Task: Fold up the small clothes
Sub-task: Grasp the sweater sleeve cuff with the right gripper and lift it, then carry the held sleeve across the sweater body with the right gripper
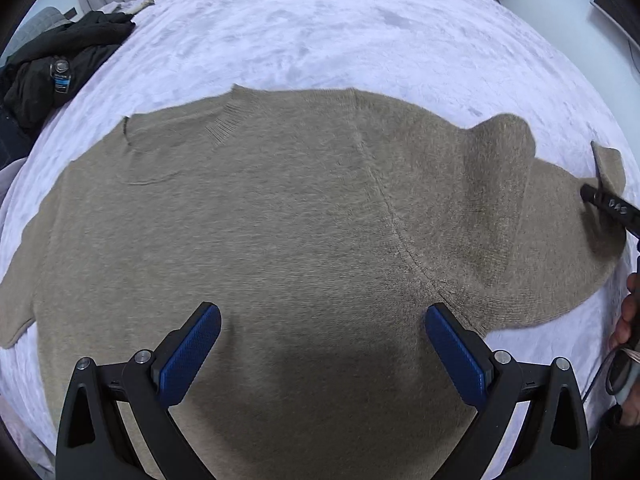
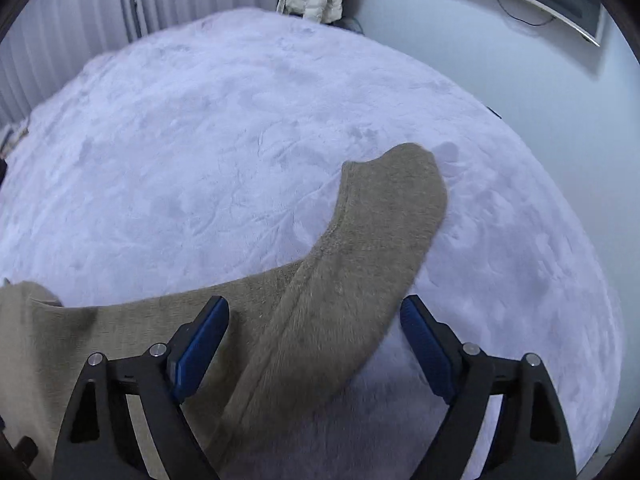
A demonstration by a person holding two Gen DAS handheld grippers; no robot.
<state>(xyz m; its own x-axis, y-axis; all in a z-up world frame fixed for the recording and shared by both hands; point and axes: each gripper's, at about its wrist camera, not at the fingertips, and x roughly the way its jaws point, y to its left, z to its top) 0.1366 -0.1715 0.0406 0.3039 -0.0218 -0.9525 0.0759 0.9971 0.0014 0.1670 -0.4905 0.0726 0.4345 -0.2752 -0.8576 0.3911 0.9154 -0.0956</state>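
Barely started: beige sweater point(image 1: 260, 220) lies spread flat on the bed point(image 1: 320, 40) under the open, empty left gripper point(image 1: 322, 334), one sleeve point(image 2: 360, 248) between the open right gripper point(image 2: 314, 326) jaws, ungripped; all folds remain.

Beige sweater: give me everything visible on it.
The beige sweater is a fuzzy knit with a ribbed collar and a visible shoulder seam. It lies spread flat on the pale plush blanket, unfolded, one sleeve lifted and curling between the right gripper's open jaws. The left gripper hovers open above its body.
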